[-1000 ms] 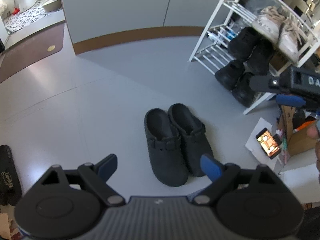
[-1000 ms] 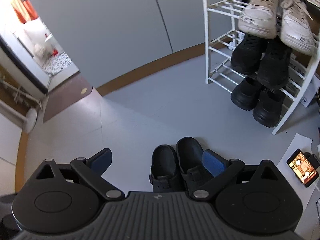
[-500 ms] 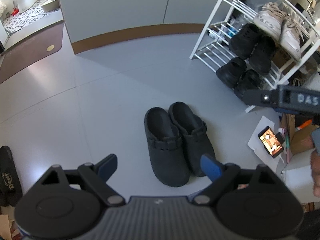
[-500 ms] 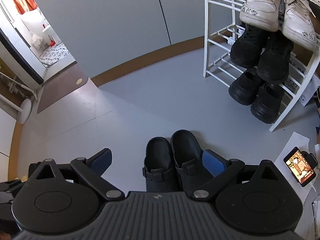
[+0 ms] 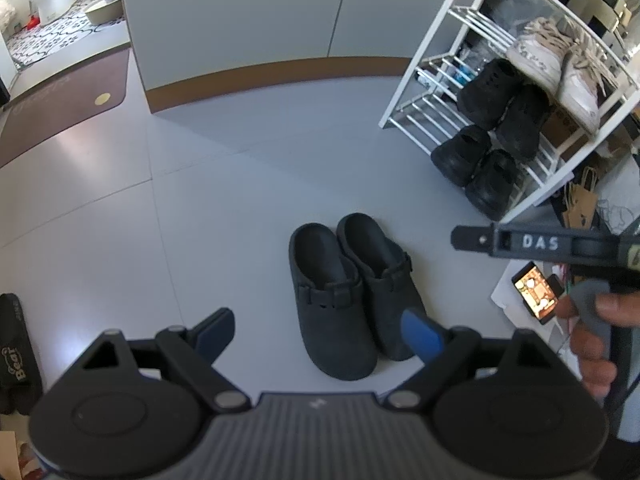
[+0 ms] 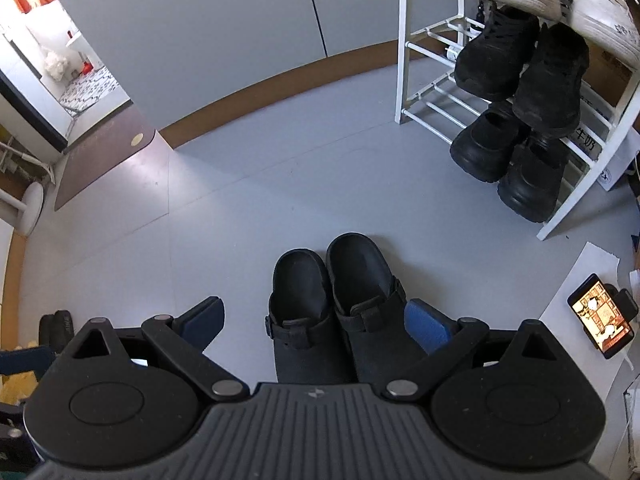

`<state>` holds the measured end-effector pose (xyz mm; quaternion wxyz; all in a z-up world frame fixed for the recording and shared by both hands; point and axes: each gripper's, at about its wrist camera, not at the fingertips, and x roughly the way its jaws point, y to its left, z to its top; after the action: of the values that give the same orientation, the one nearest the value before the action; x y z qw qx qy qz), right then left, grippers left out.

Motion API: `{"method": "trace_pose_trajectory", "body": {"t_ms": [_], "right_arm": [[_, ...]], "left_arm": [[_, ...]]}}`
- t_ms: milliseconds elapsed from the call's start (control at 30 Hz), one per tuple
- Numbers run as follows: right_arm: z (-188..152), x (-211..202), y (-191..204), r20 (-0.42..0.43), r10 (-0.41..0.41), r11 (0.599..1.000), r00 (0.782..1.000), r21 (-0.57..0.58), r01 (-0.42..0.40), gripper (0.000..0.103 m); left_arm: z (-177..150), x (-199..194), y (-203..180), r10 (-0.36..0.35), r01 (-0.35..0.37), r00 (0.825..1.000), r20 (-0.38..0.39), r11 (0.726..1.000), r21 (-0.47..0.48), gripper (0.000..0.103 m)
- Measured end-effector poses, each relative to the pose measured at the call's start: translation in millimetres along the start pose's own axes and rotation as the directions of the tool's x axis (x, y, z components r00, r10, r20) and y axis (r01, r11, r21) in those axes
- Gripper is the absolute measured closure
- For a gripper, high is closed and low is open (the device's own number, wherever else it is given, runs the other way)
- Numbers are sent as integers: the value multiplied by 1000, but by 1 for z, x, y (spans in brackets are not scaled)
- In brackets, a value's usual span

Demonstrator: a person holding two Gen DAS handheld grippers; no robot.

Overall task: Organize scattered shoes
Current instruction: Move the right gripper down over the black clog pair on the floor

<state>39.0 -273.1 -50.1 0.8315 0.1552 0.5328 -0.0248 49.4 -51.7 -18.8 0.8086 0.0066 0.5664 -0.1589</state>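
A pair of dark clogs (image 5: pixel 332 292) (image 6: pixel 298 304) lies side by side on the grey floor, toes towards me. My left gripper (image 5: pixel 316 334) hangs above their toes, open, with nothing between its blue pads. My right gripper (image 6: pixel 314 320) is also open and hovers over the pair, whose straps show between its fingers without touching them. In the left wrist view the right gripper's body (image 5: pixel 540 244) and the hand (image 5: pixel 592 320) holding it show at the right. A white shoe rack (image 5: pixel 404 92) (image 6: pixel 402 40) at the far right holds white sneakers (image 5: pixel 536 56), black sneakers (image 6: pixel 492 52) and black platform shoes (image 6: pixel 484 148).
A lit phone (image 5: pixel 536 292) (image 6: pixel 604 316) lies on white paper right of the clogs. Black slippers (image 5: pixel 16 352) (image 6: pixel 56 328) lie at the left edge. A brown mat (image 5: pixel 60 96) leads to a bathroom doorway. Paper bags (image 5: pixel 580 200) stand behind the rack.
My right gripper has sunk towards the clogs, which now show larger and higher in its view. In the left view its body has dropped lower. The left gripper has kept still.
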Motion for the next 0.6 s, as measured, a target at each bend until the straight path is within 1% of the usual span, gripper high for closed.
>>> {"method": "trace_pose_trajectory", "body": {"t_ms": [67, 267, 333, 433, 500, 600], "right_arm": [[-1, 6, 1, -14, 6, 1000, 1000, -13, -6, 4], [-2, 22, -5, -70, 60, 998, 996, -10, -61, 5], [-3, 24, -7, -81, 75, 997, 994, 0, -75, 9], [-5, 30, -8, -101, 68, 997, 993, -21, -70, 15], [-6, 36, -10, -117, 74, 997, 990, -13, -76, 17], [-8, 42, -12, -134, 74, 997, 988, -8, -76, 17]], "left_arm": [[2, 2, 5, -1, 1, 1000, -4, 1000, -25, 11], [8, 12, 13, 10, -11, 1000, -18, 999, -46, 11], [9, 15, 14, 14, -15, 1000, -24, 999, -44, 11], [9, 16, 17, 19, -20, 999, -26, 999, -43, 11], [9, 15, 18, 21, -22, 999, -27, 999, -45, 11], [7, 17, 19, 14, -16, 999, -31, 998, -58, 11]]}}
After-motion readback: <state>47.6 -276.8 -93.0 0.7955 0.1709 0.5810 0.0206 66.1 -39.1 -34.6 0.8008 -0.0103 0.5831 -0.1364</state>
